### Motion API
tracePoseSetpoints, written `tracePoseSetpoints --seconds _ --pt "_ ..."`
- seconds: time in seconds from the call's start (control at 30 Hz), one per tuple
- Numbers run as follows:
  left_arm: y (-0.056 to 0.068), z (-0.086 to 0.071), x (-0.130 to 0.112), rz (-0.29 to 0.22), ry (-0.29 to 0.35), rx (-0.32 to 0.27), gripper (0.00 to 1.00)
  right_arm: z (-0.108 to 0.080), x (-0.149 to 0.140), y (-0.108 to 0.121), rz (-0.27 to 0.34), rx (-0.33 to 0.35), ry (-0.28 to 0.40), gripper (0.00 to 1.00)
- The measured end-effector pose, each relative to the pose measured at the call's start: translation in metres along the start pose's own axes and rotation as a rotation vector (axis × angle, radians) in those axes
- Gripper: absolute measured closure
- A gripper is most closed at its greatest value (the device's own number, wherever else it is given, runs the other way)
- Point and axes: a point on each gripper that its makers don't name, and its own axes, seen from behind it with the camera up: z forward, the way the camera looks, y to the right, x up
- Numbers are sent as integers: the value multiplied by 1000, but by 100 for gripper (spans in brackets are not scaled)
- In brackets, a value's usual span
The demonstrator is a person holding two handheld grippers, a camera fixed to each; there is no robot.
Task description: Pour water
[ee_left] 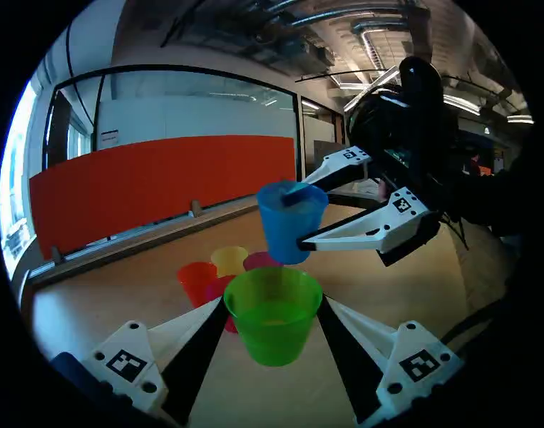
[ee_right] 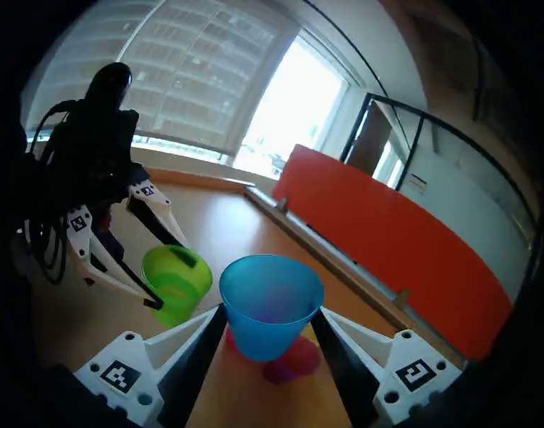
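In the left gripper view my left gripper [ee_left: 274, 321] is shut on a green cup [ee_left: 274, 314] held upright above the wooden table [ee_left: 93, 307]; a little liquid seems to lie in it. Just behind and above it hangs a blue cup [ee_left: 291, 221], held by my right gripper [ee_left: 296, 217]. In the right gripper view the right gripper [ee_right: 270, 321] is shut on the blue cup [ee_right: 270, 307], upright. To its left the left gripper [ee_right: 168, 274] holds the green cup [ee_right: 175, 285] slightly lower.
Red [ee_left: 197, 279], yellow [ee_left: 229, 260] and magenta [ee_left: 261, 260] cups stand on the table under the held cups; a magenta cup [ee_right: 293, 360] lies below the blue one. An orange panel [ee_left: 165, 182] runs along the table's far edge. A person's dark sleeve [ee_left: 485, 192] is at right.
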Motion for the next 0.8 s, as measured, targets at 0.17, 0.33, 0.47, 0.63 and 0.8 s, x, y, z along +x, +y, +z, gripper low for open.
tracePoseSetpoints --seconds 0.17,0.33,0.47,0.63,0.8 --pt "-6 2 -5 -6 -13 13 13 0 -20 10 55 -12 -43 13" --pt "-11 5 -12 -11 -28 21 13 -1 -38 15 95 -14 -77 13" --pt "-15 8 -17 -13 -45 27 13 -1 -53 17 119 -13 -105 13" --pt "-16 12 -23 -14 -61 25 13 0 -69 20 147 -18 -131 13" --pt "-19 16 -32 -14 -82 26 13 0 -90 22 183 -19 -173 12"
